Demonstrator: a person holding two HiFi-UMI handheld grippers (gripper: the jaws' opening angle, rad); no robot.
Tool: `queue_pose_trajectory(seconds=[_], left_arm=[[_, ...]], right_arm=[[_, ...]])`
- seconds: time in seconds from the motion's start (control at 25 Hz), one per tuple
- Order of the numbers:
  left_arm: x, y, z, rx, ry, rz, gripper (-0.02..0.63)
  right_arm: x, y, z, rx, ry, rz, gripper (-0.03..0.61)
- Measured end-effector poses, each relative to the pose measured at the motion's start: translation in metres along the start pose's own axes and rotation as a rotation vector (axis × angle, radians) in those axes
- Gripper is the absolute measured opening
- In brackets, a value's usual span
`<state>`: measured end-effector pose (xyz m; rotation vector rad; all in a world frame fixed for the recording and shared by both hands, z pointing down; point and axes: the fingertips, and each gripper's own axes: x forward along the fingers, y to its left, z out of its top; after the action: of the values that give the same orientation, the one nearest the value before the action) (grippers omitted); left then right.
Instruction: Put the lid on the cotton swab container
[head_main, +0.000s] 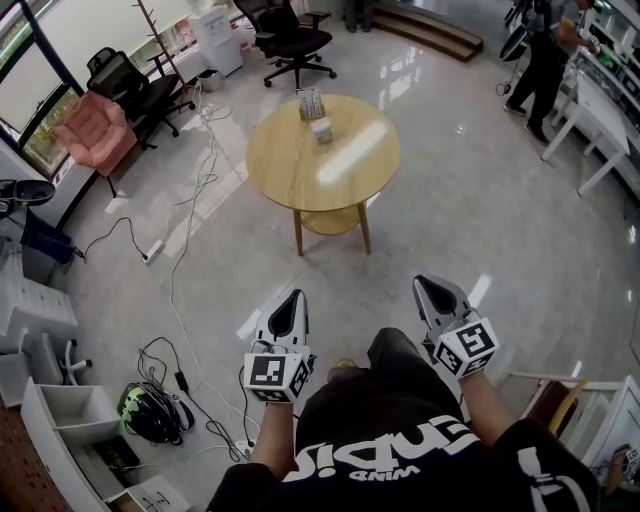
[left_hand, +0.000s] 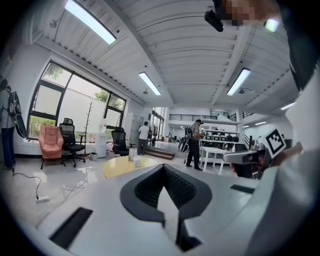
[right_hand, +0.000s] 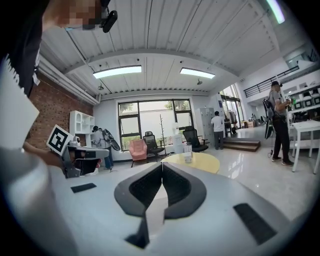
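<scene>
Left gripper (head_main: 296, 297): fingers (left_hand: 145, 187) pressed fully together, tips meeting, nothing between them; right gripper (head_main: 426, 284): fingers (right_hand: 142, 186) likewise closed tip to tip, empty.

Both grippers held side by side in front of the wearer's body, well apart from each other, pointing roughly level and forward over bare tiled floor (head_main: 470, 230); marker cubes face the head camera.

Ahead of both sets of fingers, well apart from them: round wooden surface (head_main: 345, 165) on splayed legs; cotton swab container (head_main: 321, 130) reads as a small pale item standing on the far half of the surface, too small to say whether its lid is on; just behind it, nearer the far edge, a taller patterned box (head_main: 310, 103); both upright, close together, contact between them not resolvable.

Same pair visible in the left gripper view above the fingers, and in the right gripper view above and right of them.

Surroundings: pink armchair (head_main: 95, 132) far left by the window; cables (head_main: 190, 200) trailing across the floor left of the surface; a person (head_main: 545, 65) standing at a white bench, far right.
</scene>
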<state>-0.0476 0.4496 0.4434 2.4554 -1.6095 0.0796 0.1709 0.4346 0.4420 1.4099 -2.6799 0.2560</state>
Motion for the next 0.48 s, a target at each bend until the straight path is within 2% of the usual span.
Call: queue_pose_trajectory(seconds=[0.48], left_arm=[[0.011, 0.024, -0.001, -0.005, -0.004, -0.014, 0.009]], right_arm=[[0.022, 0.009, 0.002, -0.007, -0.004, -0.016, 0.002]])
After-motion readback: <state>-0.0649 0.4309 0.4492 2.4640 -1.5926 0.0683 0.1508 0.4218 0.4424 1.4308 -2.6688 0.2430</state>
